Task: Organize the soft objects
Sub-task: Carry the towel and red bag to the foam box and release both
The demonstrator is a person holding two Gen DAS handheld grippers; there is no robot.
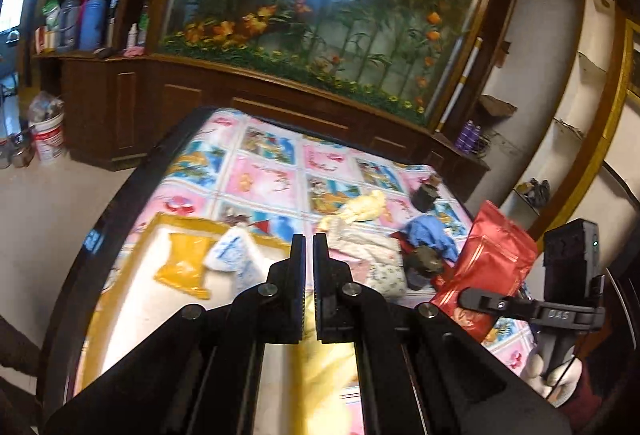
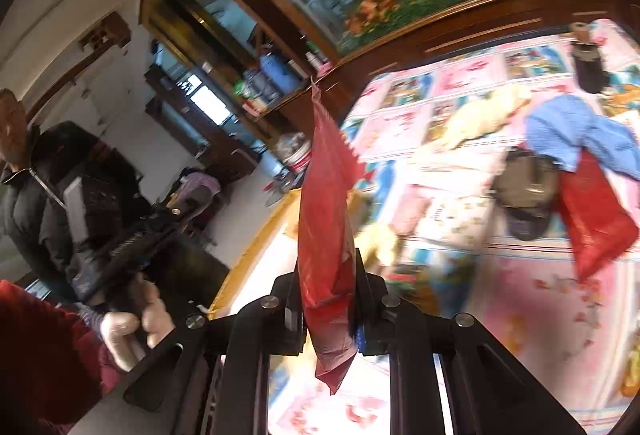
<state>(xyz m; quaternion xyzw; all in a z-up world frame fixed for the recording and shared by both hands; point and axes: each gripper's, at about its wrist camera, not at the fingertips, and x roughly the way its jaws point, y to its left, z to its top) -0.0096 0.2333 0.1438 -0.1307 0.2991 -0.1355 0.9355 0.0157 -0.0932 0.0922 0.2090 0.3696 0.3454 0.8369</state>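
My right gripper [image 2: 328,275] is shut on a red foil pouch [image 2: 326,219] and holds it upright above the table; the pouch also shows at the right of the left wrist view [image 1: 486,267]. My left gripper [image 1: 308,247] is shut and empty above a white tray with a yellow rim [image 1: 132,299]. In the tray lie a yellow pouch [image 1: 186,267] and a white-blue packet [image 1: 236,255]. On the patterned cloth [image 1: 264,171] lie a pale floral fabric bundle [image 1: 372,255], a cream plush [image 1: 366,207], a blue cloth [image 1: 430,233] and a red cloth [image 2: 592,219].
Two dark small objects [image 1: 424,263] [image 1: 426,195] sit among the soft things. A wooden cabinet with a flower display [image 1: 312,15] stands behind the table. A white bucket [image 1: 48,139] is on the floor at left. A person in a dark jacket [image 2: 52,179] stands left of the right gripper.
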